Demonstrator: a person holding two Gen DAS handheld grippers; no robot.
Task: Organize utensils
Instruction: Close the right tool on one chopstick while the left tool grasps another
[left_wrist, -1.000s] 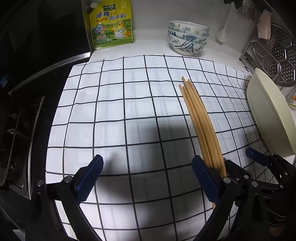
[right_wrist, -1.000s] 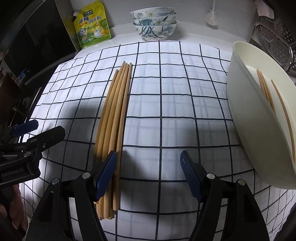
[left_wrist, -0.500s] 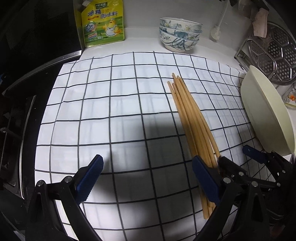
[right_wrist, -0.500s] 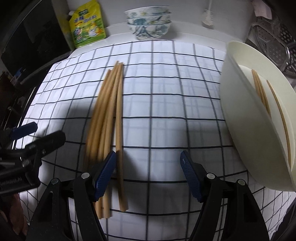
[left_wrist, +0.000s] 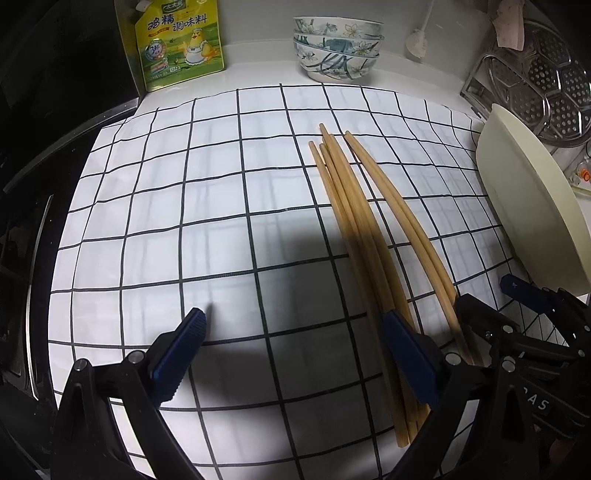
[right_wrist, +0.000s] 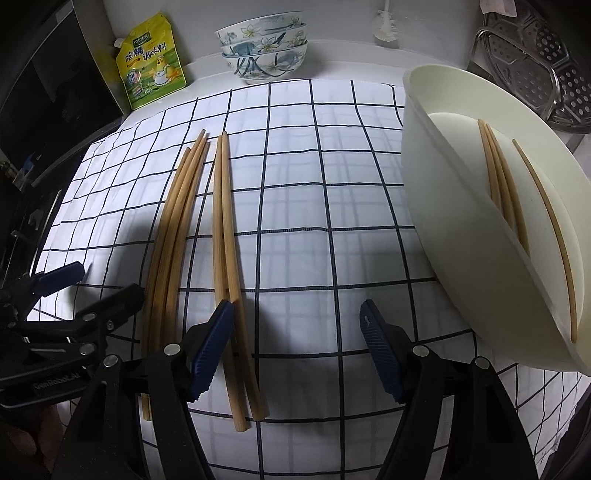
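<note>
A: Chopstick positions?
B: Pair of chopsticks (right_wrist: 225, 236) split off from bundle of chopsticks (right_wrist: 173, 229); both lie flat on checked cloth (right_wrist: 295, 206) over the bench. Three more chopsticks (right_wrist: 502, 184) in white tub (right_wrist: 461, 206) at right.
A: Right gripper (right_wrist: 295, 332)?
B: Jaws wide, holding nothing; left pad (right_wrist: 210, 350) just over the pair's near ends, contact not clear.
A: Left gripper (left_wrist: 291, 350)?
B: Wide too, empty, right pad (left_wrist: 406, 354) above the bundle.
</note>
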